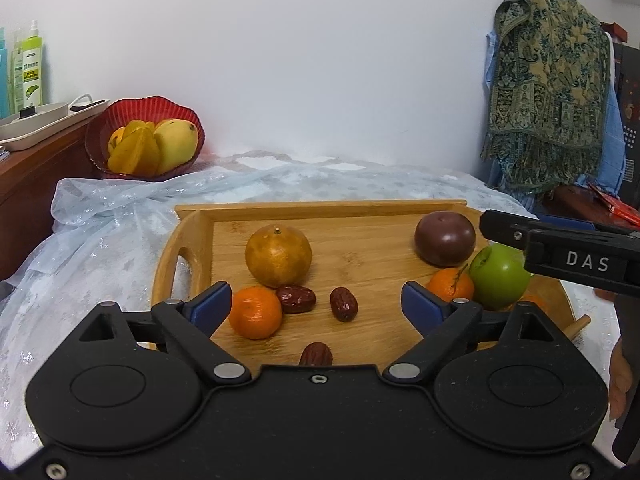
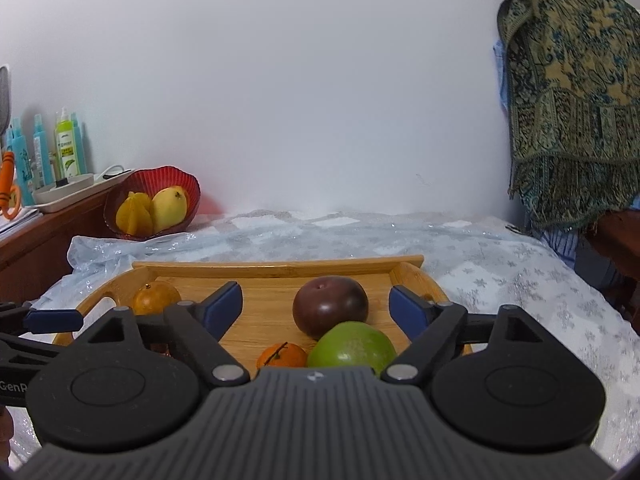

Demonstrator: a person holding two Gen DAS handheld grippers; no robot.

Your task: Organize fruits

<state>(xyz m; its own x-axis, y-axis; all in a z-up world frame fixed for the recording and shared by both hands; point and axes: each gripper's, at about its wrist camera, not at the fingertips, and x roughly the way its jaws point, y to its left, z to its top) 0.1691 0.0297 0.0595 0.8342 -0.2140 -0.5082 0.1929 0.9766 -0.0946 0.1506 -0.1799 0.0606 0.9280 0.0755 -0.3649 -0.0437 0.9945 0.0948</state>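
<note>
One wooden tray (image 1: 192, 236) holds nine or so fruits. Three dried red dates: one (image 1: 295, 299), another (image 1: 343, 304), a third (image 1: 316, 354) at the near edge. Two small tangerines: one (image 1: 255, 312) toward the tray's left side, one (image 1: 451, 285) toward its right. One larger brownish orange (image 1: 278, 256). One dark purple round fruit (image 1: 445, 239). One green apple (image 1: 499, 276). One red bowl (image 1: 120, 110) carries one mango (image 1: 176, 144) and at least one starfruit (image 1: 134, 152). Several bottles (image 2: 44, 152) stand on the cabinet; their count is unclear.
</note>
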